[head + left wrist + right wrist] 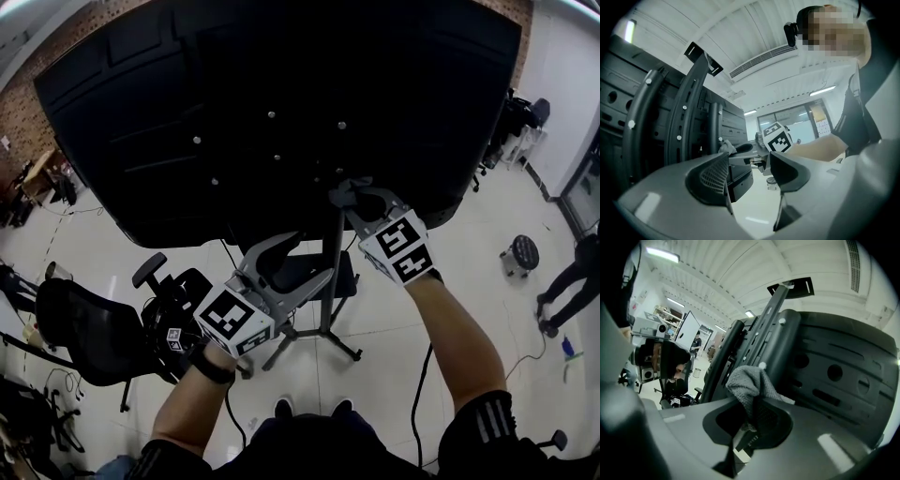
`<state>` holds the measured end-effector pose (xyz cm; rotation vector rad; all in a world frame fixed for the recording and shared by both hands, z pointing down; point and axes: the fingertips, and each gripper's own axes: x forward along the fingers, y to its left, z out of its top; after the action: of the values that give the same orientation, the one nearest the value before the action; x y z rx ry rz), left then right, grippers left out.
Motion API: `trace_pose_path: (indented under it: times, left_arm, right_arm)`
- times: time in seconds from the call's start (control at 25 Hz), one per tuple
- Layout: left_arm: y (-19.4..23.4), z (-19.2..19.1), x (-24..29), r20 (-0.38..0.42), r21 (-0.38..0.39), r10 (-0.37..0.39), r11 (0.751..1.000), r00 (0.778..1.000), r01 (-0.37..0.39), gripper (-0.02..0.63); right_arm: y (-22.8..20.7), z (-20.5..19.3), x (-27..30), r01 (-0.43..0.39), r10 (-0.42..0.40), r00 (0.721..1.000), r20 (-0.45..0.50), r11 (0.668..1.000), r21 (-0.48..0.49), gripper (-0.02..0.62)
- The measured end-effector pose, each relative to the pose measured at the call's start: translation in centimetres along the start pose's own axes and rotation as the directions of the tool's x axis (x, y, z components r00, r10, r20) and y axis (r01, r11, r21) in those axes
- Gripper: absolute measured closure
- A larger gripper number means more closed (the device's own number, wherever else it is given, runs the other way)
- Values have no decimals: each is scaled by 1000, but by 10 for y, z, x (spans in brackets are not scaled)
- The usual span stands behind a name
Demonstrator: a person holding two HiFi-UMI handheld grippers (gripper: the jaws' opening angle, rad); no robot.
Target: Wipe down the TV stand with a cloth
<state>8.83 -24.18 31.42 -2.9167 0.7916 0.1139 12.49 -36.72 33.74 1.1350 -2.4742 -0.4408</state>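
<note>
The black TV (281,103) shows its back, mounted on a dark stand with an upright pole (335,253) and curved mounting arms (689,108). A grey knitted cloth (746,385) is pinched in my right gripper (750,420), which is shut on it. That cloth (341,193) is pressed against the top of the pole just under the TV, with the right gripper (354,199) behind it. My left gripper (286,262) hangs lower left of the pole, touching nothing. In its own view the left gripper (750,164) is open with nothing between the jaws, and the cloth (726,147) shows beyond them.
The stand's base legs (314,342) spread over the white floor near the person's shoes (309,408). A black office chair (94,328) stands at the left. A round stool (520,253) and a standing person (574,277) are at the right.
</note>
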Motion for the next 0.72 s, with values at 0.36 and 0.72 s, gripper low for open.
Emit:
trace_pose_path:
  times: [0.36, 0.72]
  left_arm:
    - [14, -61, 2, -65, -49, 30, 998, 997, -33, 302]
    - [28, -148, 1, -185, -121, 52, 990, 981, -75, 302]
  right_arm:
    - [31, -59, 15, -46, 49, 997, -64, 998, 41, 563]
    - [69, -135, 33, -102, 118, 982, -150, 989, 110, 563]
